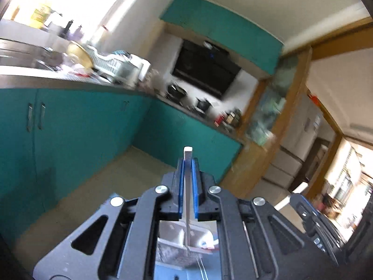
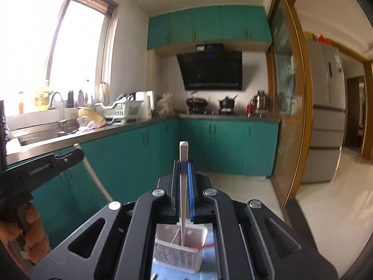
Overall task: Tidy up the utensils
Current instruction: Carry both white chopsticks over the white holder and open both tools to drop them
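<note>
the left gripper (image 1: 188, 163) pinches a pale chopstick (image 1: 188, 154) upright; the right gripper (image 2: 184, 165) pinches a second chopstick (image 2: 183, 149) above the white slotted basket (image 2: 177, 256). risk: a tilted release lets either stick miss the basket's rim.

We see teal base cabinets (image 2: 144, 144) under a grey worktop (image 2: 130, 126) that turns the corner below a bright window (image 2: 58, 53). A steel sink (image 2: 44, 135) sits by a yellow bowl (image 2: 89, 114) and a white dish rack (image 2: 119, 110) (its contents are too blurred to name). A black range hood (image 2: 211, 71) hangs beneath teal upper cabinets (image 2: 207, 24), over two dark pots (image 2: 197, 103). A steel refrigerator (image 2: 326, 116) stands beyond the wooden door frame (image 2: 300, 107).
</note>
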Demonstrator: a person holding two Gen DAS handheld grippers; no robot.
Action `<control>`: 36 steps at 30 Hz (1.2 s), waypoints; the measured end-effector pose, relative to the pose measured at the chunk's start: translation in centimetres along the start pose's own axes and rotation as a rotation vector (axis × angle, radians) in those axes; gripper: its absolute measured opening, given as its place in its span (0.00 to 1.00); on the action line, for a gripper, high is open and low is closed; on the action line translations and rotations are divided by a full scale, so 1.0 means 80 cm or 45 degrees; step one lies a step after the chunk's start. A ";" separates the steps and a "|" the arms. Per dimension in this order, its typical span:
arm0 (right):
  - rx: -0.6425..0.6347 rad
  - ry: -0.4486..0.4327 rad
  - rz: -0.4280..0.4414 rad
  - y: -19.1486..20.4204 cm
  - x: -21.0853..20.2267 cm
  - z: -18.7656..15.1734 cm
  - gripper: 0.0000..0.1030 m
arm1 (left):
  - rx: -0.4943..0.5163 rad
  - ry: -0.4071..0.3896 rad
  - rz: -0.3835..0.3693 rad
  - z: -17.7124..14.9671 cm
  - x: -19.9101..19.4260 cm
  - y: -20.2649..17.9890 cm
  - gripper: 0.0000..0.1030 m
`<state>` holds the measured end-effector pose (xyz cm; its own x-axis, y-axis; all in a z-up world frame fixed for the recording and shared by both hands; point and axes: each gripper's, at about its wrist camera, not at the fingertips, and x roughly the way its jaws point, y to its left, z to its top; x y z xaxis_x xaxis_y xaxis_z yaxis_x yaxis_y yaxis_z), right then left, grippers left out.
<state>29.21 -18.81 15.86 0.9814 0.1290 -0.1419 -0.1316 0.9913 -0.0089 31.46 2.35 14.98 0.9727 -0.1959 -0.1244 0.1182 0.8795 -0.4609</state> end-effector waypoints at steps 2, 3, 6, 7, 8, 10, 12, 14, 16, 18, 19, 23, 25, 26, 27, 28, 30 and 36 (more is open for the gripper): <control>-0.022 -0.007 -0.012 0.006 0.014 0.001 0.06 | -0.034 -0.026 0.018 0.003 0.009 0.002 0.06; -0.027 -0.002 -0.012 0.009 0.018 0.000 0.06 | -0.051 -0.042 0.030 0.006 0.015 0.003 0.06; -0.030 0.014 -0.009 0.010 0.039 -0.007 0.06 | -0.075 -0.052 0.052 0.013 0.036 0.007 0.06; -0.029 0.019 -0.013 0.010 0.043 -0.011 0.06 | -0.078 -0.054 0.058 0.012 0.042 0.008 0.06; -0.025 0.029 -0.018 0.009 0.050 -0.015 0.06 | -0.058 -0.054 0.084 0.010 0.052 0.006 0.06; -0.013 0.051 -0.020 0.006 0.060 -0.023 0.06 | -0.026 -0.040 0.115 -0.002 0.063 0.007 0.06; 0.000 0.071 -0.015 0.002 0.070 -0.030 0.06 | 0.007 -0.025 0.142 -0.012 0.075 0.007 0.06; 0.016 0.101 0.000 -0.005 0.080 -0.042 0.06 | 0.030 0.002 0.159 -0.026 0.086 0.010 0.06; 0.025 0.131 0.001 -0.008 0.087 -0.053 0.06 | 0.038 0.037 0.165 -0.037 0.095 0.014 0.06; 0.027 0.163 0.004 -0.010 0.091 -0.063 0.06 | 0.049 0.063 0.163 -0.044 0.100 0.017 0.06; 0.023 0.171 0.003 -0.009 0.092 -0.066 0.06 | 0.063 0.071 0.162 -0.048 0.100 0.017 0.06; -0.012 0.203 -0.026 -0.010 0.084 -0.078 0.14 | 0.105 0.079 0.155 -0.055 0.088 0.014 0.13; -0.003 0.191 -0.029 -0.013 0.073 -0.081 0.22 | 0.106 0.084 0.141 -0.058 0.078 0.015 0.17; 0.000 0.187 -0.027 -0.014 0.066 -0.082 0.23 | 0.103 0.095 0.131 -0.059 0.074 0.016 0.17; 0.002 0.183 -0.025 -0.015 0.057 -0.083 0.23 | 0.100 0.108 0.124 -0.060 0.069 0.017 0.17; 0.005 0.180 -0.025 -0.017 0.050 -0.084 0.23 | 0.100 0.123 0.119 -0.063 0.062 0.019 0.17; 0.010 0.170 -0.016 -0.019 0.024 -0.090 0.23 | 0.120 0.173 0.114 -0.073 0.050 0.023 0.22; -0.072 0.252 -0.022 -0.017 -0.035 -0.161 0.28 | 0.286 0.468 0.108 -0.157 0.029 0.051 0.28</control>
<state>24.84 -20.83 3.55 0.9378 0.0983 -0.3330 -0.1277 0.9895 -0.0676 31.71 0.06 1.80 0.8500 -0.2245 -0.4765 0.1211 0.9637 -0.2381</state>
